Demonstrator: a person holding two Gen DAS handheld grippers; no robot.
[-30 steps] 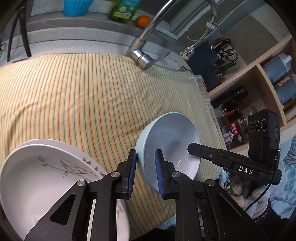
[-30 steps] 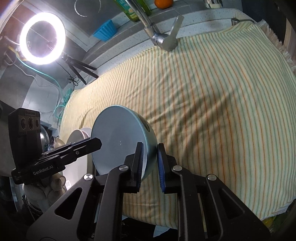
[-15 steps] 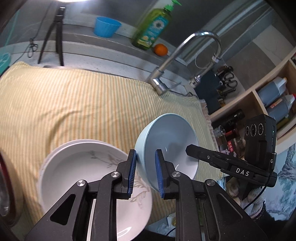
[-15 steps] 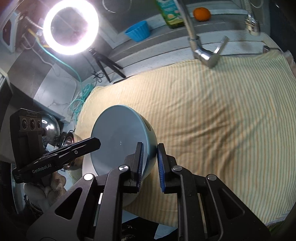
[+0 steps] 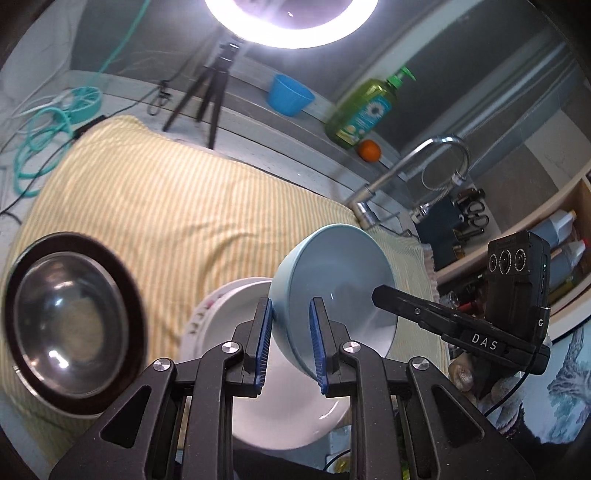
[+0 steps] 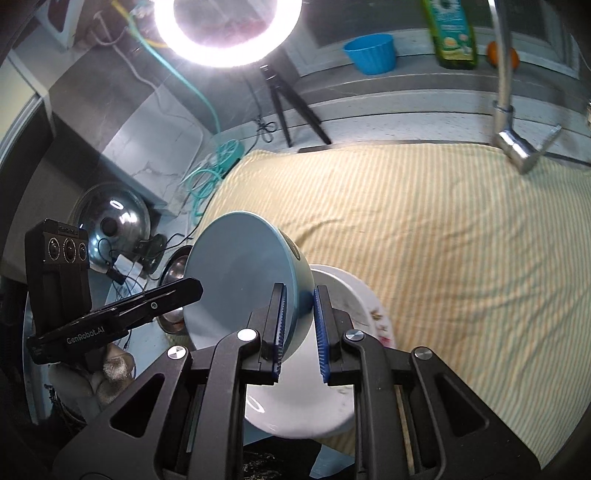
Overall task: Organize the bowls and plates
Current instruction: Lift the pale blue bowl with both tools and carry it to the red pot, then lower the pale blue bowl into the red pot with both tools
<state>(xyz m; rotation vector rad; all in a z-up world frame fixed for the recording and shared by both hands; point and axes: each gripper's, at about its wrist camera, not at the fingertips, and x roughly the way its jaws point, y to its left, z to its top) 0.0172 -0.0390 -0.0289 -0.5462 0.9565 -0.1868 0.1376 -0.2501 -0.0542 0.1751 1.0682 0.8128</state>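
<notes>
Both grippers gripped the same blue bowl by opposite sides of its rim. In the left wrist view the left gripper (image 5: 290, 343), lower centre of frame, had its blue pads (image 5: 264, 341) closed down on the wall of the blue bowl (image 5: 334, 288), one pad outside and one inside, with the bowl tipped so its hollow faced right. In the right wrist view the right gripper (image 6: 298, 326), also lower centre, was clamped on the bowl's (image 6: 236, 273) other edge, its hollow facing left; the bowl hung clear of the surface. Directly under and behind the bowl sat the stack of white plates (image 5: 236, 317), floral rim showing at (image 6: 376, 314); half a second ago the bowl was off to the right of the stack, and it had since come over it while both cameras tilted up. A steel bowl (image 5: 62, 314) that was barely in view before now filled the left of the left wrist frame, just beside the plates. Farther back lay the striped cloth (image 5: 177, 206), then the faucet (image 5: 406, 170), the soap bottle (image 5: 365, 110), an orange (image 5: 370, 151), a blue cup (image 5: 290, 94), and the ring light (image 6: 216, 33) at top. Judgement: carry phase nearly done; the bowl likely goes down onto the plates or beside the steel bowl, needing levelling first. Risk: rim clipping the plate edge.
</notes>
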